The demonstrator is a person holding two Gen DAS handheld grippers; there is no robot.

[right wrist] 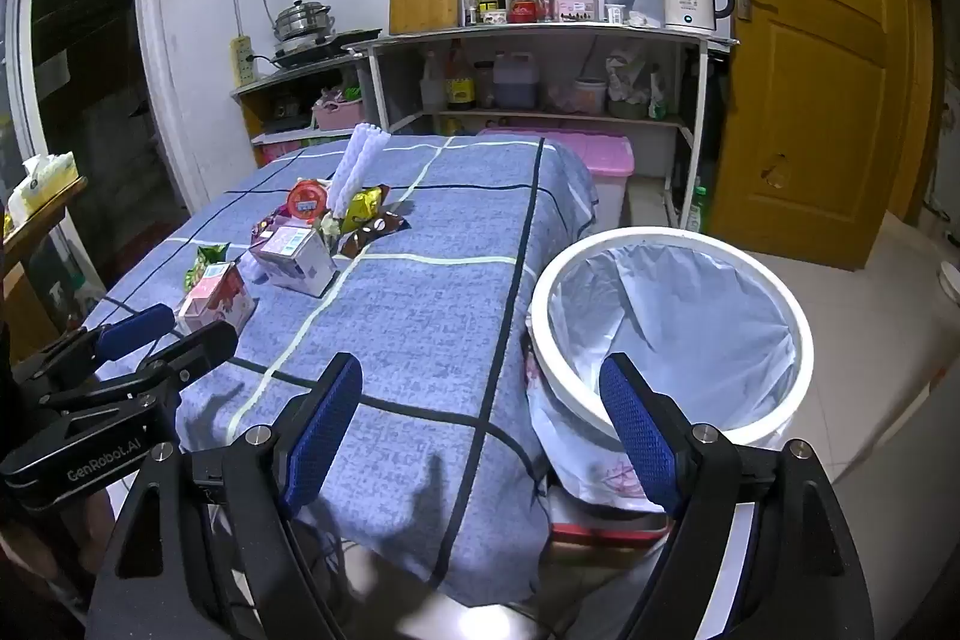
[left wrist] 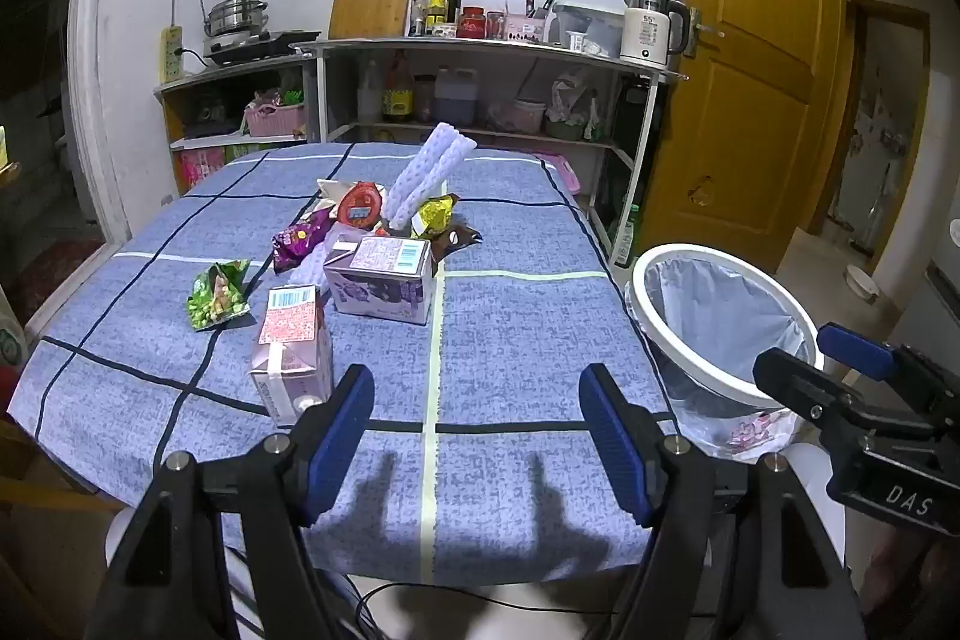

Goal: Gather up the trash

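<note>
1. My left gripper (left wrist: 477,436) hangs at the bottom of the frame, jaws spread, nothing between them.
2. My right gripper (right wrist: 480,430) is spread too, empty.
3. The trash sits mid-frame on the tabletop (left wrist: 516,340): 2 cartons (left wrist: 379,283), wrappers (left wrist: 219,293).
4. The bin (right wrist: 666,334) stands at right, just beside the tabletop.

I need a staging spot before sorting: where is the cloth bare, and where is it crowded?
Bare: the near strip of the tablecloth before the left gripper, and the right half between the purple carton and the bin. Crowded: the left-centre, with the pink carton, green wrapper and foam net.
</note>
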